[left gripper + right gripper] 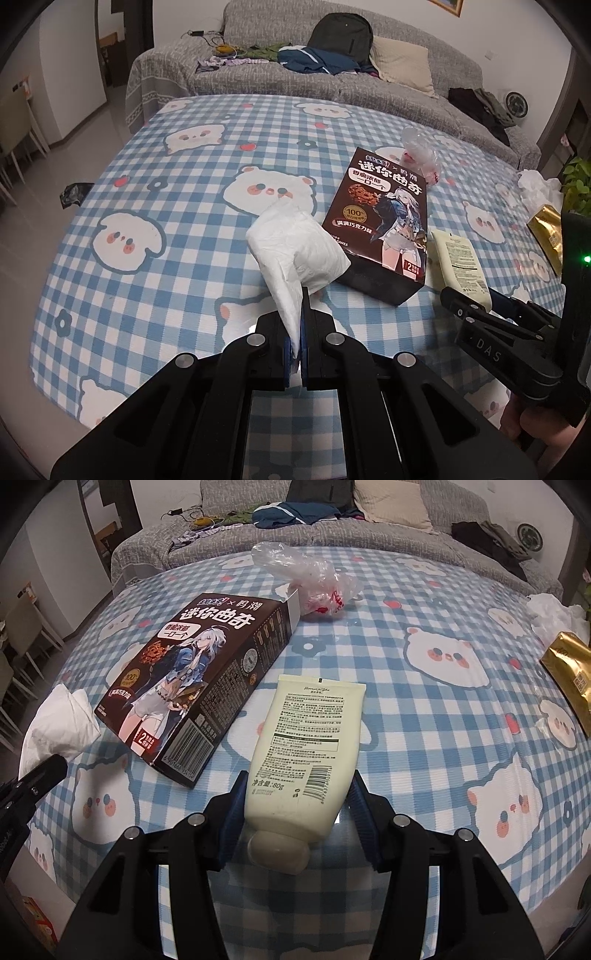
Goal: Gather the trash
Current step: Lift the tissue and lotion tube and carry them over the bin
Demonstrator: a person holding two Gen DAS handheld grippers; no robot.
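A crumpled white tissue [295, 243] sticks up from my left gripper [297, 314], which is shut on its lower end just above the checked tablecloth [147, 184]. In the right wrist view the same tissue [59, 716] shows at the left edge. A cream squeeze tube [310, 731] lies label up, cap towards me. My right gripper [299, 779] has a blue pad pressed on each side of the tube near the cap. A dark cookie box [192, 672] lies between the tissue and the tube.
Behind the box lies a clear plastic bag [317, 579] with red print. A gold packet [572, 672] and crumpled white paper [554, 609] sit at the table's right edge. A grey sofa [295, 85] with clothes stands beyond the table, and chairs [14, 140] stand at the left.
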